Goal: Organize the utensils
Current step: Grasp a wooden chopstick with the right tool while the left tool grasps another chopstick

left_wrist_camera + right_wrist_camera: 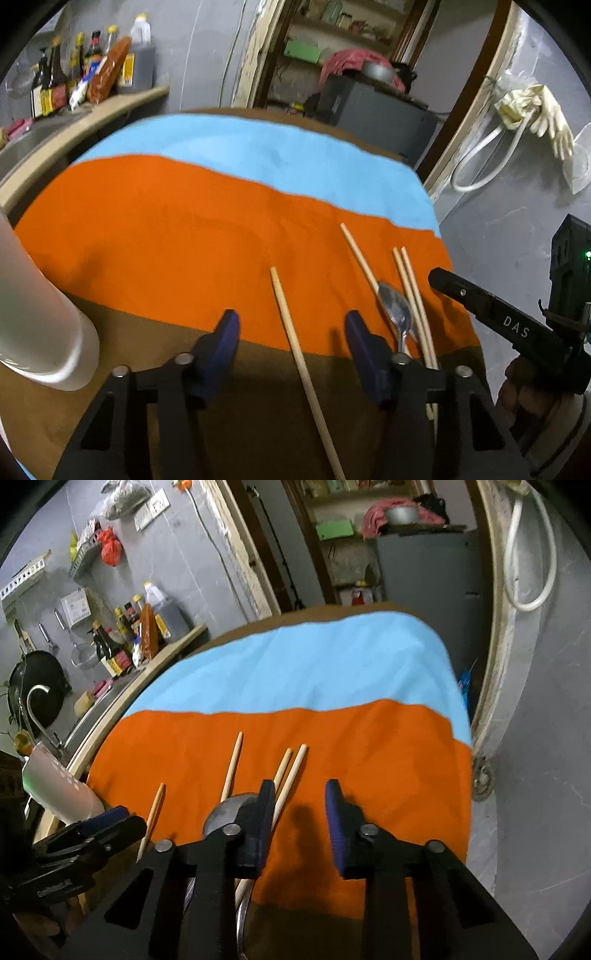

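With our left gripper (291, 328) gaping over the chopstick (295, 347), we judge it light, stiff, roll-prone: pinch mid-shaft

Cloth-covered table (221, 369) with chopsticks (410, 295), spoon (397, 308)

chopsticks (295, 343): four pale wooden sticks, flat on the orange cloth, one apart
spoon (397, 308): metal, beside the pair

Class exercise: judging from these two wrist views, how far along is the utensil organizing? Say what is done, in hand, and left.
Done: nothing visibly; no utensil shows in the white cup. In hand: nothing; the left gripper is open around a single chopstick, and the right gripper is open too. Left: that chopstick, three more chopsticks and the spoon lie on the cloth.
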Tool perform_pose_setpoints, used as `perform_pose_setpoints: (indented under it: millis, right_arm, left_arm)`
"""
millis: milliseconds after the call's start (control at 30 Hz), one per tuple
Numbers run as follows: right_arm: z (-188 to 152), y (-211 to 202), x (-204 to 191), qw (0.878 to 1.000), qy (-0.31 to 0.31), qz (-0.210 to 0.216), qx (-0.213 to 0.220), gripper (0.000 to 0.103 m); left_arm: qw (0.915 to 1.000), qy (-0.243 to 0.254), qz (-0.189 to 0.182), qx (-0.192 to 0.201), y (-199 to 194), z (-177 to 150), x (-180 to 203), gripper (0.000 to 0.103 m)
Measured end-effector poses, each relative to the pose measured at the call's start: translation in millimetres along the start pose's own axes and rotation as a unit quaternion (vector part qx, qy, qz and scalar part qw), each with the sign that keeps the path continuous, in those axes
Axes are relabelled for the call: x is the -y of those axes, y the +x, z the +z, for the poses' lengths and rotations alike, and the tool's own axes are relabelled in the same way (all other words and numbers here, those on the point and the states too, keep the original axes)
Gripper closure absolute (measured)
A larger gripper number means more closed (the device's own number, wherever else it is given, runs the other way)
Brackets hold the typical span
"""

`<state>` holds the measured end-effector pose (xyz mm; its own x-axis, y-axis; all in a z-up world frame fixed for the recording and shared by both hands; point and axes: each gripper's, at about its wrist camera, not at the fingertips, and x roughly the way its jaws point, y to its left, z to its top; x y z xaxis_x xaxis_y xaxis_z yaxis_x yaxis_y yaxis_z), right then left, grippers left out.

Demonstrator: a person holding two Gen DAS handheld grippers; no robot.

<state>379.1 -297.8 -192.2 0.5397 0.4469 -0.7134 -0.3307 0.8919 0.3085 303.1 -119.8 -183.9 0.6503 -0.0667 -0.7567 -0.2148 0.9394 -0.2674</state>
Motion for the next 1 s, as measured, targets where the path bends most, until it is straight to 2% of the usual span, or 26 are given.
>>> perform_pose_setpoints:
  millis: [200,267,333,433,500,600,700,800,1000]
  right_arm:
    - [-2,20,-1,0.999,0.007,0.017,-0.028,0.08]
    - [0,25,0,0.999,0.009,0.019,-0.037,0.085]
    - [0,32,-1,0.998,0.015,0.022,-0.048,0.086]
    - [2,36,0,0.998,0.027,0.026,-0.057,0.091]
    - [4,39,4,0.996,0.048,0.036,-0.067,0.093]
    - [3,44,12,0.992,0.083,0.051,-0.079,0.095]
    - [-2,41,11,0.991,0.091,0.065,-0.074,0.097]
    - [-5,30,-1,0.994,0.074,0.062,-0.056,0.098]
    - [-4,-15,-13,0.994,0.084,0.075,0.008,0.099]
  left_arm:
    - [0.9998,-0.002,0.0,-0.019,8,2,-1,0.066]
    - [0.9996,0.001,0.001,-0.028,12,4,0,0.076]
    - [0.9992,0.005,-0.002,-0.041,17,8,1,0.079]
    - [0.998,-0.002,-0.017,-0.06,23,11,1,0.088]
    - [0.9973,-0.002,-0.021,-0.071,26,14,1,0.088]
    - [0.9962,-0.009,-0.021,-0.084,30,18,-1,0.095]
    - [0.995,-0.029,-0.032,-0.09,28,19,-5,0.098]
    - [0.9952,-0.033,-0.055,-0.073,16,18,-4,0.098]
    - [0.995,-0.011,-0.099,0.001,-31,26,8,0.098]
